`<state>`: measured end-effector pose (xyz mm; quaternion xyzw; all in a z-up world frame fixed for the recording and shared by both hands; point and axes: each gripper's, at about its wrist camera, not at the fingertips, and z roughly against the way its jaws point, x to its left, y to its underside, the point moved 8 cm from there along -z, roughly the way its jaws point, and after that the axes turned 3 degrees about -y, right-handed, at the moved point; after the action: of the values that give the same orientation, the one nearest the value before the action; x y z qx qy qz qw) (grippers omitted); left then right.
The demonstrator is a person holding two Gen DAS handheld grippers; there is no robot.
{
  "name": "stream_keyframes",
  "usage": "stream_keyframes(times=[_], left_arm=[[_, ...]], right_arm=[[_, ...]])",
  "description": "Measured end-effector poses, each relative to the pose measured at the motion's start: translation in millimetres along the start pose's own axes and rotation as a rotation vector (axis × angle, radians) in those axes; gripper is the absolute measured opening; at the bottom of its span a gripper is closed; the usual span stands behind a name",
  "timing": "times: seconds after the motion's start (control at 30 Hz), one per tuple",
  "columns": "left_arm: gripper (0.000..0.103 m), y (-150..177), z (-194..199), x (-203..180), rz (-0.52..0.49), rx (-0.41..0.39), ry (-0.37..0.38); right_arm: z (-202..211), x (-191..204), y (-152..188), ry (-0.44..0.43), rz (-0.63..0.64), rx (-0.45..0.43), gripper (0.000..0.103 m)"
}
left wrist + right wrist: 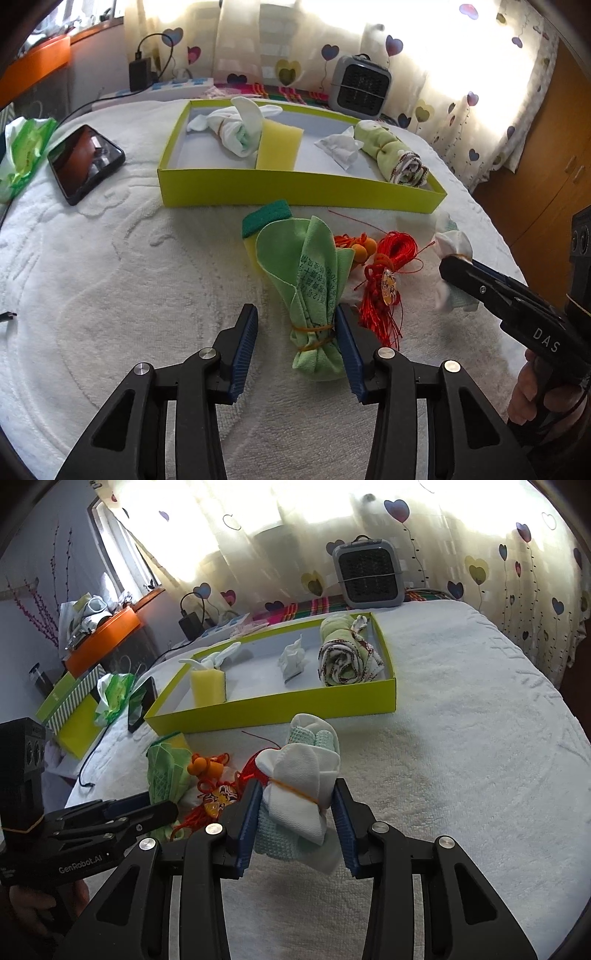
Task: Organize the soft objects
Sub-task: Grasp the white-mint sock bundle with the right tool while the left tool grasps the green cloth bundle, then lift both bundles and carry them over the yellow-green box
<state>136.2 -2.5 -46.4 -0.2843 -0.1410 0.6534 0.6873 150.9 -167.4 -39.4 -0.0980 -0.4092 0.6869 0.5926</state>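
Your left gripper (297, 347) stands released, its jaws wide around the green cloth bundle (314, 291); the right blue pad (347, 350) touches the bundle at its rubber-banded waist, the left pad sits apart. That bundle lies on the white towel (129, 277) with its long axis running from 6 to 12 o'clock, flared end pointing to 12 toward the yellow-green box (295, 188).

Your right gripper (297, 816) brackets the white-and-mint cloth bundle (303, 779) at its orange band; whether the pads are pressing it, you cannot tell. This bundle's long axis runs 6 to 12 o'clock, rolled end toward the box (280, 707).

Between the two bundles lie a red tassel cord (384, 280) and orange beads (364, 249). At 11 o'clock from the green bundle, a green-topped sponge (266, 218) touches it. Inside the box sit a yellow sponge (277, 146), a tied white cloth (236, 125), a crumpled tissue (340, 147) and a rolled green towel (391, 155).
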Motion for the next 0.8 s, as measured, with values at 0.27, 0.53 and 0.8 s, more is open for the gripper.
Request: stream_keyframes(times=[0.27,0.53,0.8], left_arm=[[0.022,1,-1,-5,-0.002,-0.002,0.036],[0.021,0,5,-1,0.016,-0.021,0.036],[0.021,-1,10,3,0.024,-0.032,0.032]], right_arm=[[1,-2,1,-0.006,-0.011,-0.004,0.04],[2,-1,2,-0.008,-0.004,-0.002,0.04],[2,2,3,-0.011,0.004,0.0,0.04]])
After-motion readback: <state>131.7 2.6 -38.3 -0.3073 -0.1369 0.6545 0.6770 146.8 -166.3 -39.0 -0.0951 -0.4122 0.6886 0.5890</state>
